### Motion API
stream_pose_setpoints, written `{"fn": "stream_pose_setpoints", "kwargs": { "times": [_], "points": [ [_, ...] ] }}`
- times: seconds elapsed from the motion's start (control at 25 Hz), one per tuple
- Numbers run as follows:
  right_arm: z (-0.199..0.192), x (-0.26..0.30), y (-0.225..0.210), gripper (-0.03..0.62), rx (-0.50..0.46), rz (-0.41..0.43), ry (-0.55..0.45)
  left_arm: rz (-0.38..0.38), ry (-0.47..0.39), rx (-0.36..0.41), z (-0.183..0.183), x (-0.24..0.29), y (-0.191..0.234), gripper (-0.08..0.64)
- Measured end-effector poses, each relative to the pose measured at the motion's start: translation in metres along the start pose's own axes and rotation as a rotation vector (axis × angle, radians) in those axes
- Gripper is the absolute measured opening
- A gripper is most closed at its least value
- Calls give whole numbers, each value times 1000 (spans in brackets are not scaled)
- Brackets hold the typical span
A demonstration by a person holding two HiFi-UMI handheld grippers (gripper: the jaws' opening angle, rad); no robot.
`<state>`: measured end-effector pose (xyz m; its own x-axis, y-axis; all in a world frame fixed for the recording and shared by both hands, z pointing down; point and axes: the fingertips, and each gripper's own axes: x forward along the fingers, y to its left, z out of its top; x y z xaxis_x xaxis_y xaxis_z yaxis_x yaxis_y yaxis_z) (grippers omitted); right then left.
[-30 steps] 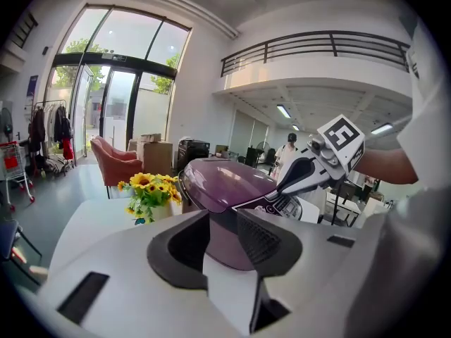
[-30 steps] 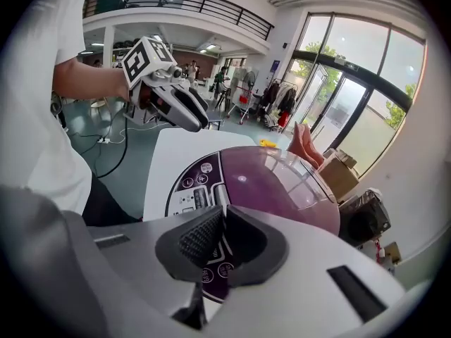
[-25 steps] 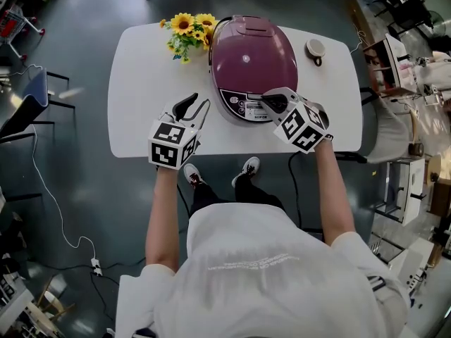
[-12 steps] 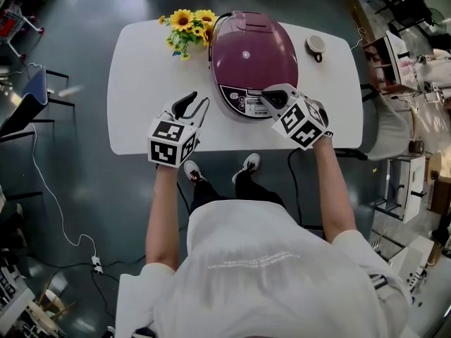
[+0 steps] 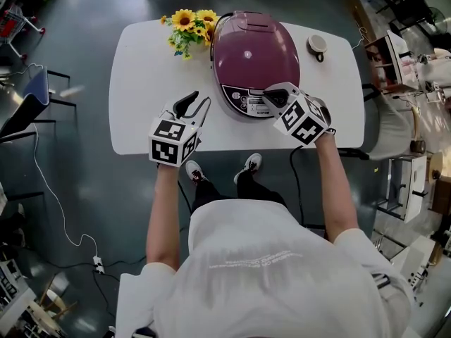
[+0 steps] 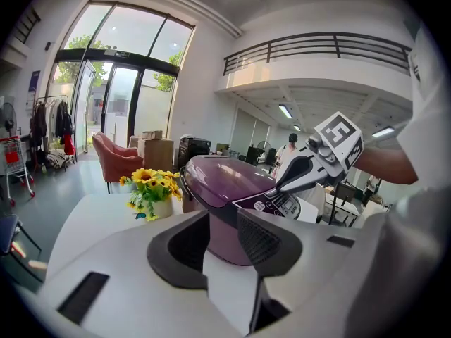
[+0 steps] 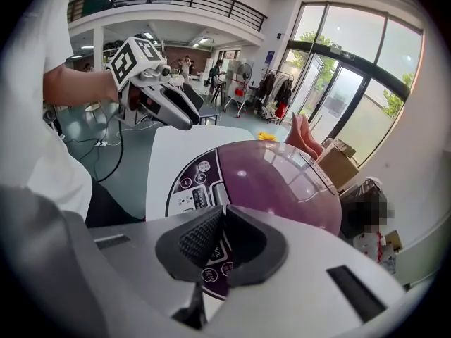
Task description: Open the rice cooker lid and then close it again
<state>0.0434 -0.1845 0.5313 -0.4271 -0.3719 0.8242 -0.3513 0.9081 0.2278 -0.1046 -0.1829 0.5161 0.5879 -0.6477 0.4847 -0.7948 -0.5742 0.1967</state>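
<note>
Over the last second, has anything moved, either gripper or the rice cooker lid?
Nothing visibly changed. The right gripper stays shut with its tips at the control panel. The left gripper stays open and empty over the table near its front edge. The rice cooker lid is still closed.

The left gripper (image 6: 222, 241) hangs over the white counter (image 6: 91, 220), jaws apart and empty, facing a glossy purple domed rice cooker (image 6: 225, 182). Yellow sunflowers (image 6: 150, 189) stand beside it. The right gripper (image 6: 282, 184) tips onto its control panel.
</note>
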Motion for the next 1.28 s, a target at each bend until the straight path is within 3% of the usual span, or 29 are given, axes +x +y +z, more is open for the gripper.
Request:
{"fn": "stream_pose_setpoints", "kwargs": {
  "times": [0.84, 1.0, 1.12, 1.28],
  "points": [
    [-1, 2, 1, 38, 1, -7, 19, -6, 5, 13, 2, 4, -2, 137],
    [-7, 4, 9, 25, 27, 60, 47, -3, 8, 25, 5, 0, -4, 137],
    [-8, 5, 9, 25, 77, 90, 15, 1, 8, 32, 6, -1, -3, 137],
    [-8, 4, 10, 25, 66, 60, -25, 5, 5, 52, 13, -6, -2, 137]
  ]
}}
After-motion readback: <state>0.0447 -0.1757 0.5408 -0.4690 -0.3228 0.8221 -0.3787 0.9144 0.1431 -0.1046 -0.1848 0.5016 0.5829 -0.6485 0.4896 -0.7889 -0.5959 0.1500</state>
